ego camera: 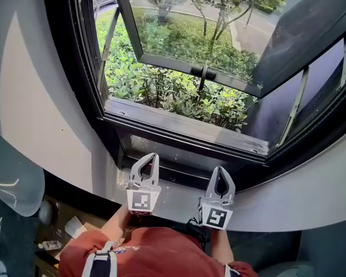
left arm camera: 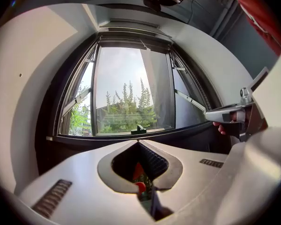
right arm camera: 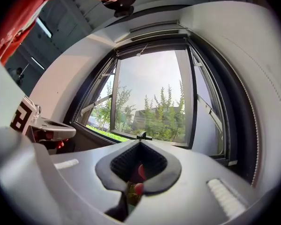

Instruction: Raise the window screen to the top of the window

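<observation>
The black-framed window (ego camera: 184,128) stands in front of me, its glass sash (ego camera: 184,36) swung outward, with a black handle (ego camera: 203,72) on the sash's lower rail. No mesh covers the opening. A pale bar (left arm camera: 131,31) runs along the top of the frame, also visible as the bar (right arm camera: 152,31) in the right gripper view. My left gripper (ego camera: 153,156) and right gripper (ego camera: 221,169) hang side by side below the sill, both shut, with nothing between the jaws. The left gripper (left arm camera: 139,142) and right gripper (right arm camera: 140,143) point at the lower part of the window, apart from it.
A curved white wall (ego camera: 40,114) surrounds the window. Green shrubs (ego camera: 173,91) and a path lie outside. Metal stay arms (ego camera: 297,105) hold the sash at both sides. Small clutter (ego camera: 63,232) sits at the lower left, beside the person's red top (ego camera: 150,253).
</observation>
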`<state>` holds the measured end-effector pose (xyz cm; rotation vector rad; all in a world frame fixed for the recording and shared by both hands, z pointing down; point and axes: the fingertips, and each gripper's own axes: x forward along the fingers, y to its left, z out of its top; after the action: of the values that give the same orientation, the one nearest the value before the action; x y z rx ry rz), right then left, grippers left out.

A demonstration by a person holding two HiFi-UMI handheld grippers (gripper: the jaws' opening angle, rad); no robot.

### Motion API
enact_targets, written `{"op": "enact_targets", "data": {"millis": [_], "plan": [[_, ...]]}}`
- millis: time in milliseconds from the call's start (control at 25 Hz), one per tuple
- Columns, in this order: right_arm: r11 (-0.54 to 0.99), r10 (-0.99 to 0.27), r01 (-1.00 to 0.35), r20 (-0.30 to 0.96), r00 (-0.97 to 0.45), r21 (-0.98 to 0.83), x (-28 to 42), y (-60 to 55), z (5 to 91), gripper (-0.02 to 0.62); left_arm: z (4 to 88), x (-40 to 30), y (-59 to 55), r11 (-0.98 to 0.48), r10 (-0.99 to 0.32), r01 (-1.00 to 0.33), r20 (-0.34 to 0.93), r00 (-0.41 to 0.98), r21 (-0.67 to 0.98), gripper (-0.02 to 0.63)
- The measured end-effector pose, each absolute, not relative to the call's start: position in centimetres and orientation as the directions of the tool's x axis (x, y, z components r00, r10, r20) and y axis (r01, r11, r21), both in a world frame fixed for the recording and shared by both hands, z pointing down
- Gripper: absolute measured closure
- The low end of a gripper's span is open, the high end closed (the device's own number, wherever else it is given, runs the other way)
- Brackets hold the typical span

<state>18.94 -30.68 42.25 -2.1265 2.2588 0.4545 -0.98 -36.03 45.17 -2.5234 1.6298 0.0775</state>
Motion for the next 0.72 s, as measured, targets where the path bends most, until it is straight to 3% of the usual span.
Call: {"op": "enact_targets", "data": {"millis": [720], "plan": [[0.039,-0.976,-0.98,-0.203,-0.079,0.196,18.8,-31.0,42.8,0.586,45.9,-0.5,-35.9,-0.418,-0.894,-0.904,-0.135,0.428,-0.092,0.603]]}}
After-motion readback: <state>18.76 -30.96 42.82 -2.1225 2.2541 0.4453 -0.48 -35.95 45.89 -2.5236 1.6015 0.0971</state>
